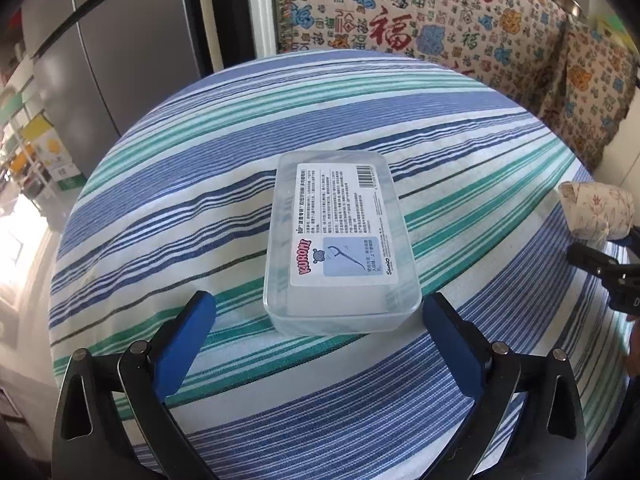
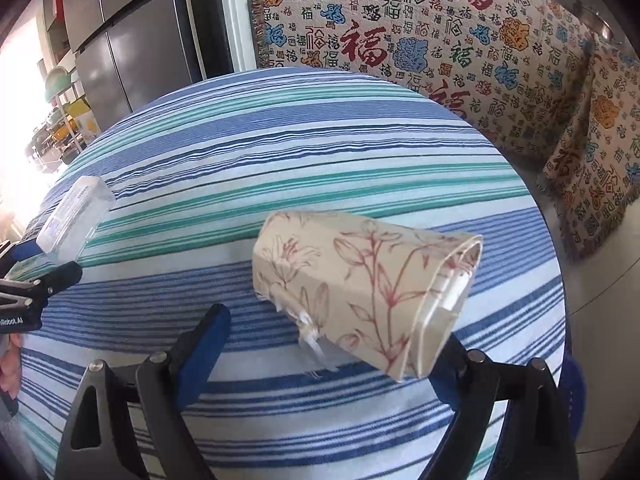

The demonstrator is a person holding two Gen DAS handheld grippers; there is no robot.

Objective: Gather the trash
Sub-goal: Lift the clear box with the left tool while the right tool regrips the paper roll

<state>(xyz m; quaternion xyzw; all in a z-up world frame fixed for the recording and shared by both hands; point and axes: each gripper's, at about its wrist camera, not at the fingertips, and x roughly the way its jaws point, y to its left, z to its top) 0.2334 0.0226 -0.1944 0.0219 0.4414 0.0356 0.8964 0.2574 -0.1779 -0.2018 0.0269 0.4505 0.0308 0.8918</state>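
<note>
A clear plastic box (image 1: 340,240) with a white Kuromi label lies on the striped tablecloth (image 1: 200,168). My left gripper (image 1: 318,312) is open, its blue fingers on either side of the box's near end, not touching it. A crumpled floral paper wrapper (image 2: 360,288) lies before my right gripper (image 2: 332,332), which is open with the wrapper between and above its fingers; the right finger is hidden behind it. The wrapper shows at the right edge of the left wrist view (image 1: 592,210). The box also shows at the far left of the right wrist view (image 2: 74,216).
The round table has a blue, green and white striped cloth (image 2: 320,152). A sofa with a patterned throw (image 2: 440,40) stands behind it. A grey fridge (image 1: 100,60) stands at the back left. The other gripper's black tip (image 1: 600,264) shows at the right.
</note>
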